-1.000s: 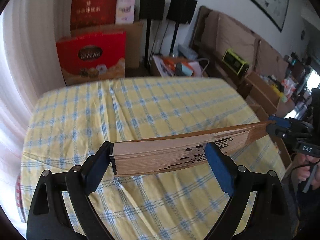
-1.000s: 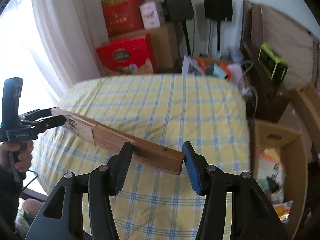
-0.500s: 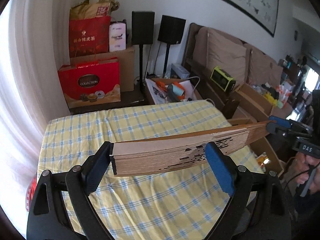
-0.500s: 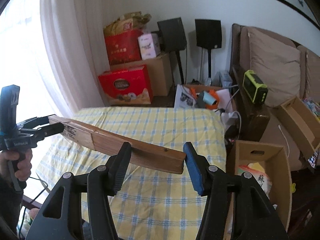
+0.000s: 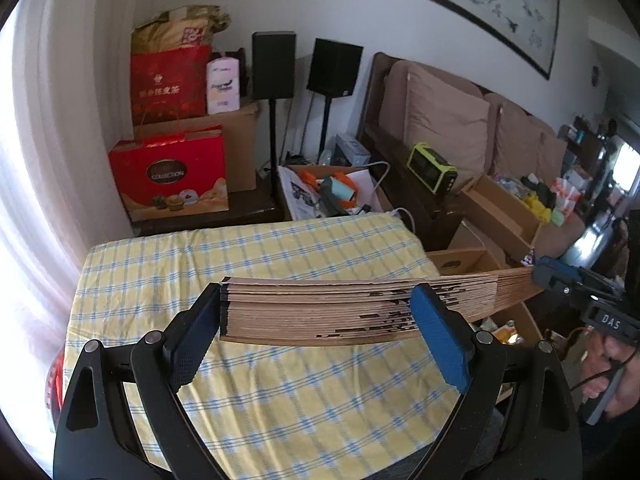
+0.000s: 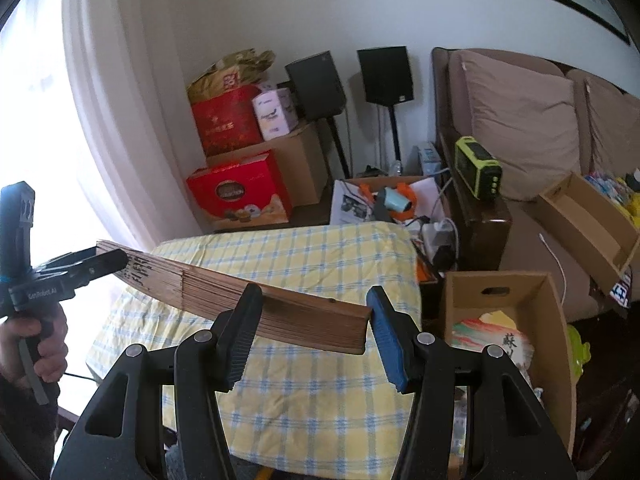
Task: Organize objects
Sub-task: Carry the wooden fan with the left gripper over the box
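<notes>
A folded wooden fan hangs in the air above the table with the yellow checked cloth. It is carried by both ends. My left gripper is shut on its wide end, the one with black marks on the leaves. The fan runs on past the blue right pad to my right gripper. In the right wrist view, my right gripper is shut on the fan's brown pivot end. The left gripper clamps the far end there, with a hand under it.
An open cardboard box with papers stands on the floor right of the table. Red gift boxes, two black speakers on stands, a cluttered low box and a sofa with a green radio lie beyond the table.
Both grippers have risen and drawn back with the fan, which stays held at both ends. The table now sits lower and smaller in both views, and more of the room shows.
</notes>
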`<state>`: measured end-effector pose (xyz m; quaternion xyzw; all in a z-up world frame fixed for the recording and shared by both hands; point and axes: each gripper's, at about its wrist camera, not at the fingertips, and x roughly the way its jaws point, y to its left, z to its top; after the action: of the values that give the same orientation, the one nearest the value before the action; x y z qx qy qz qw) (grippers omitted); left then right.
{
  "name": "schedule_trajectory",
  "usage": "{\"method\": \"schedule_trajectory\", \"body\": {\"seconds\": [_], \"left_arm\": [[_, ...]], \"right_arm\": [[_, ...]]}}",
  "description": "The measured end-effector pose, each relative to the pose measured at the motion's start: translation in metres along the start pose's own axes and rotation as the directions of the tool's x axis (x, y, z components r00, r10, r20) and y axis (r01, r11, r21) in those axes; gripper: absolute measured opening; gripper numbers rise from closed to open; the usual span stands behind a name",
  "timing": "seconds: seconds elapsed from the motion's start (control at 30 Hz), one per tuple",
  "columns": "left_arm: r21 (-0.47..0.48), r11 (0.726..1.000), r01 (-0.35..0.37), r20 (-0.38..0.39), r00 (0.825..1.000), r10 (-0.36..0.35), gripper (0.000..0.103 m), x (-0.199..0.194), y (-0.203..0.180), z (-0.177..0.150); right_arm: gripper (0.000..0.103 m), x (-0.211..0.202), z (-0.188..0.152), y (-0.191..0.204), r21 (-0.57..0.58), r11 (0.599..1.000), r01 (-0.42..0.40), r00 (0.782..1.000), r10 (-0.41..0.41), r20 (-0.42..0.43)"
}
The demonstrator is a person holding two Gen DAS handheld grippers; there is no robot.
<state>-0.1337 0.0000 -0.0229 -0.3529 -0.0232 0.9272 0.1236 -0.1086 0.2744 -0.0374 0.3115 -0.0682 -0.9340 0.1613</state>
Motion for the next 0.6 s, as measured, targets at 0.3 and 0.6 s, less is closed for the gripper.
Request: {"method": "schedule_trajectory", "body": {"seconds": [0.3, 0.6], "left_arm": [[0.017, 1.0, 0.018, -0.021, 1.0, -0.017, 0.093, 0.017, -0.044, 0.007], [0.06, 0.997, 0.041, -0.032, 0.999, -0.04, 0.093, 0.048, -0.103, 0.009]], "right_arm": [[0.055, -0.028, -0.013, -0.041, 0.078, 0.996, 0.045, 0.999, -0.047, 0.026], [0.054, -0.041, -0.033, -0.094, 0.181, 0.98, 0.079, 0.996, -0.083, 0.018]]}}
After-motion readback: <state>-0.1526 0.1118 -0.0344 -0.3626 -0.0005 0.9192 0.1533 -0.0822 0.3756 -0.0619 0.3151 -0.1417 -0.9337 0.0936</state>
